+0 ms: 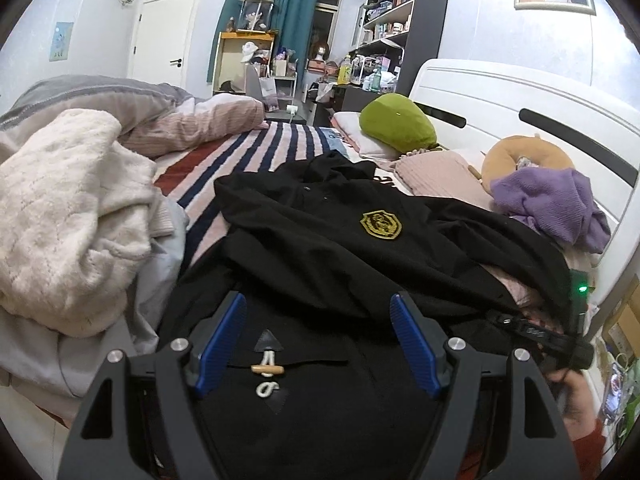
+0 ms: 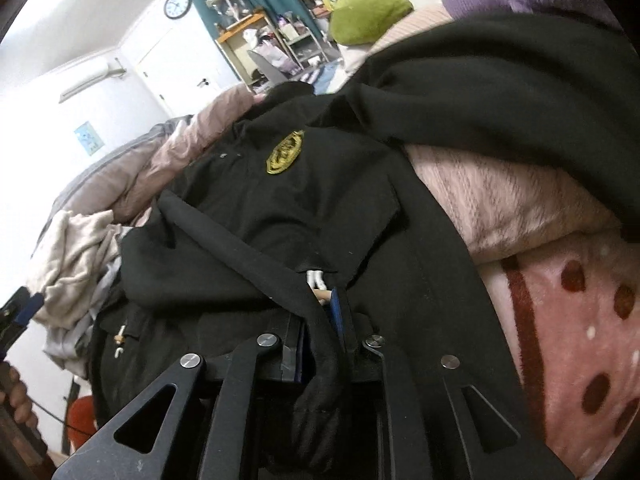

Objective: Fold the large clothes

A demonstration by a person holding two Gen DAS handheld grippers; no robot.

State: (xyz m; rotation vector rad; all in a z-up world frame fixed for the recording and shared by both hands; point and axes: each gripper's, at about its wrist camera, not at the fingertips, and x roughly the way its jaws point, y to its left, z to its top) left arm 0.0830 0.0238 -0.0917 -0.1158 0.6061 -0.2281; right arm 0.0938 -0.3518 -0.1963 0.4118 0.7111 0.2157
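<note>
A large black coat (image 1: 320, 240) with a yellow badge (image 1: 381, 225) and a wooden toggle (image 1: 267, 369) lies spread on the striped bed. My left gripper (image 1: 318, 312) is open just above the coat's lower part, its blue pads either side of the toggle. My right gripper (image 2: 320, 320) is shut on a fold of the black coat (image 2: 280, 220) near its front edge; the cloth bunches between the blue pads (image 2: 338, 312). The right gripper also shows in the left wrist view (image 1: 560, 340) at the coat's right side.
A cream fleece heap (image 1: 68, 216) lies left of the coat. A green cushion (image 1: 396, 126), an orange neck pillow (image 1: 520, 160) and a purple garment (image 1: 552, 204) sit by the white headboard (image 1: 520, 96). A pink pillow (image 2: 500, 200) and spotted blanket (image 2: 580, 340) lie at the right.
</note>
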